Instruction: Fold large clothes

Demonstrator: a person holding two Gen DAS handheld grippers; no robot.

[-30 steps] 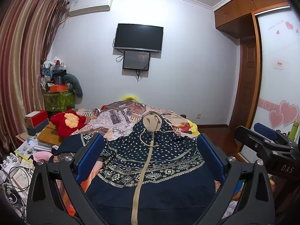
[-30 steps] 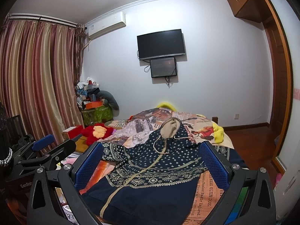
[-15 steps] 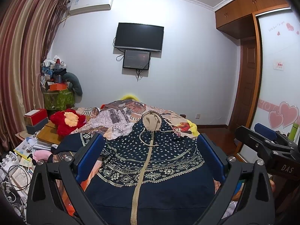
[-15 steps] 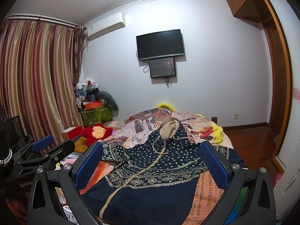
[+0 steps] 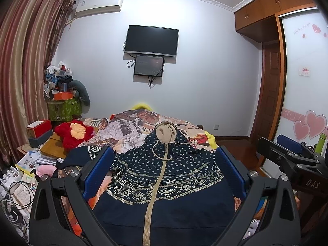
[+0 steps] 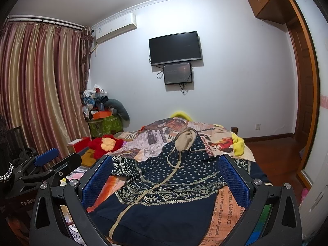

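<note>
Hoodie (image 5: 164, 186) lies flat on the bed (image 5: 131, 127), zipped front up, hood at the far end. Left gripper (image 5: 164, 170) and right gripper (image 6: 165, 174) hover above its near hem, both jaws wide apart, holding nothing.

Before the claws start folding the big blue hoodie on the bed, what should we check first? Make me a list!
1. Hoodie spread out flat on the bed, front up: ok.
2. Zipper closed all the way down: ok as far as it shows.
3. Left claw open and empty: ok.
4. Right claw open and empty: ok.
5. Both sleeves laid out straight: cannot tell, since the claws' fingers hide parts of them.
6. Hood lying flat, cords tidy: not ok; the hood is bunched and the drawstring loops loose.
</note>
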